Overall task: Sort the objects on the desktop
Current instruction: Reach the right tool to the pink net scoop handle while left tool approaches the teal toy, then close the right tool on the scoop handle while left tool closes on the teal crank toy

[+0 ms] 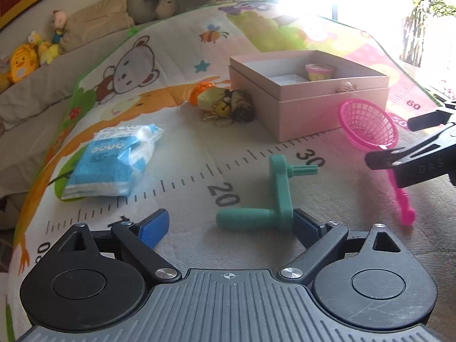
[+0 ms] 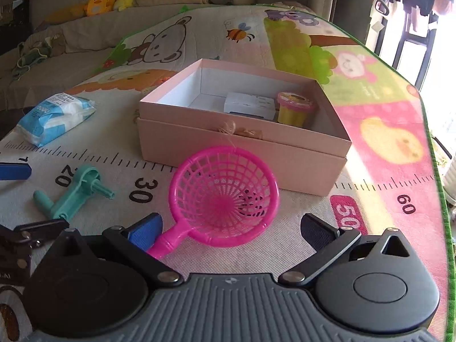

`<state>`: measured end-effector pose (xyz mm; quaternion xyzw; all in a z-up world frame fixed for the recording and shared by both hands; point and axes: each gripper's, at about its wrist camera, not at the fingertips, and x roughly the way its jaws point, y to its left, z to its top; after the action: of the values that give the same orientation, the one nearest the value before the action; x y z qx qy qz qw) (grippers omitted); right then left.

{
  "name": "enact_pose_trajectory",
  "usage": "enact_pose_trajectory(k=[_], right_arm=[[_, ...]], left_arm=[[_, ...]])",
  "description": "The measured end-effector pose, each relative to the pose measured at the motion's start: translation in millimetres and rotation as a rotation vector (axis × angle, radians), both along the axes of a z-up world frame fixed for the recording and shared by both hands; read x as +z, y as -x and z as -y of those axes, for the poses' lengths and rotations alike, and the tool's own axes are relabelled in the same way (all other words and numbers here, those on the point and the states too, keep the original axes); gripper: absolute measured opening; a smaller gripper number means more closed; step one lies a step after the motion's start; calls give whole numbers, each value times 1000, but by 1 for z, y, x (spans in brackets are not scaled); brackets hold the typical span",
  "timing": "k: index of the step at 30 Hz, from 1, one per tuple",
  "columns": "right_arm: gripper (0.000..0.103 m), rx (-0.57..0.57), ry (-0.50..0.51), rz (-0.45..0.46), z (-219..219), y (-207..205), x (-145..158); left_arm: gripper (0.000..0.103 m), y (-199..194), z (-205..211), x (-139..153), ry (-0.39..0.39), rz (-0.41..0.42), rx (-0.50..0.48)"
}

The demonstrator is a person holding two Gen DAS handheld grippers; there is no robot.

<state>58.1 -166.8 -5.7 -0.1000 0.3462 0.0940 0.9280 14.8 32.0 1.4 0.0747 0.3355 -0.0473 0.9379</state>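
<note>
Just ahead of the left gripper (image 1: 230,226), whose jaws stood wide apart and held nothing, the teal plastic crank handle (image 1: 273,196) lay flat on the printed play mat (image 1: 182,154). Its ribbed grip ran crosswise between the blue pads, its arm reached away toward the pink cardboard box (image 1: 309,97), and its short peg pointed right. The right-hand pad seemed to touch the crank's elbow, though the view was too steep to be sure; closing off-centre there could pivot the piece out sideways.

The right gripper (image 2: 230,232) was likewise fully open and empty over the pink plastic mesh strainer (image 2: 223,196). The strainer's handle pointed back past the left pad, its bowl tilted toward the box. A pinch on the springy rim could flip it.

Farther left lay a blue-and-white tissue pack (image 1: 112,161).
</note>
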Motion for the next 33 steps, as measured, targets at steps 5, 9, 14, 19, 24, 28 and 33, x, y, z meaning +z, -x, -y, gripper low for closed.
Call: enact_pose_trajectory(k=[5, 9, 14, 19, 24, 28, 33], right_arm=[[103, -51, -80, -40, 34, 7, -6], [103, -62, -104, -44, 37, 7, -6], [103, -48, -97, -46, 35, 8, -7], [103, -31, -100, -44, 33, 7, -6], [103, 40, -68, -10, 24, 6, 6], [103, 95, -91, -25, 17, -8, 18], [103, 108, -69, -22, 4, -31, 17]], left_arm=[[96, -3, -3, 0, 58, -30, -68], [96, -14, 2, -1, 82, -57, -63], [88, -16, 9, -3, 96, -52, -52], [62, -12, 9, 2, 98, -38, -45], [61, -5, 12, 7, 98, -25, -67], [61, 1, 15, 12, 107, -6, -97], [61, 3, 16, 12, 114, -4, -98]])
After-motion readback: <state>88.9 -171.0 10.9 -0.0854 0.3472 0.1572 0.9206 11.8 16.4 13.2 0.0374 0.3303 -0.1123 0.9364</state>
